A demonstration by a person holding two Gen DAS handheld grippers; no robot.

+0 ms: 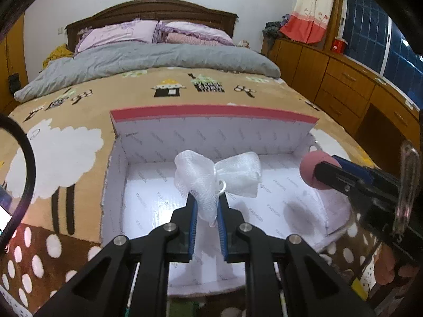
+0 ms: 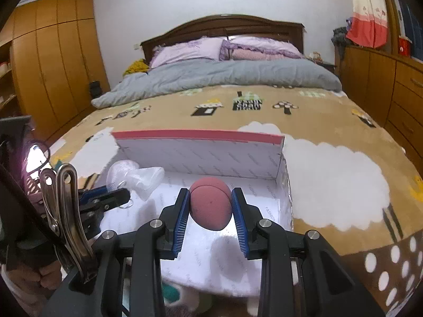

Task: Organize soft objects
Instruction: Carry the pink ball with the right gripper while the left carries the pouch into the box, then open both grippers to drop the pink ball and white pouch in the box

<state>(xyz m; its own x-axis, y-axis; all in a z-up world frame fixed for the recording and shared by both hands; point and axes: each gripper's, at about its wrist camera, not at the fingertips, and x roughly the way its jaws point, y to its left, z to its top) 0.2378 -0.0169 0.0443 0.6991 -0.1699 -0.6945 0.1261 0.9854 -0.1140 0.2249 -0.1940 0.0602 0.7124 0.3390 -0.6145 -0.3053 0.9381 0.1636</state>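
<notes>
1. Gripping a white mesh bath puff (image 1: 219, 178), the left gripper (image 1: 207, 206) has its blue pads closed on the puff's lower end; the rest of the puff fans out ahead of the fingertips.
2. Squeezed between the blue pads of the right gripper (image 2: 210, 206) sits a pink foam ball (image 2: 210, 206), pressed into a slight oval; the jaws stand only as far apart as the ball allows.
3. Both grippers hang over an open white cardboard box (image 1: 124, 185) with a pink-edged raised lid (image 1: 211, 112); the box floor lies below and ahead of each pair of fingers.
4. From the left wrist view, the right gripper (image 1: 317, 174) enters from the right side, its ball (image 1: 310, 170) beyond the puff's right edge and apart from it.
5. From the right wrist view, the left gripper (image 2: 124, 192) enters from the left, the puff (image 2: 137, 178) just left of the ball.
6. A tan patterned blanket (image 2: 330, 169) on a bed surrounds the box; a grey quilt (image 2: 224, 76) and lilac pillows (image 2: 190, 49) lie far ahead of both grippers.
</notes>
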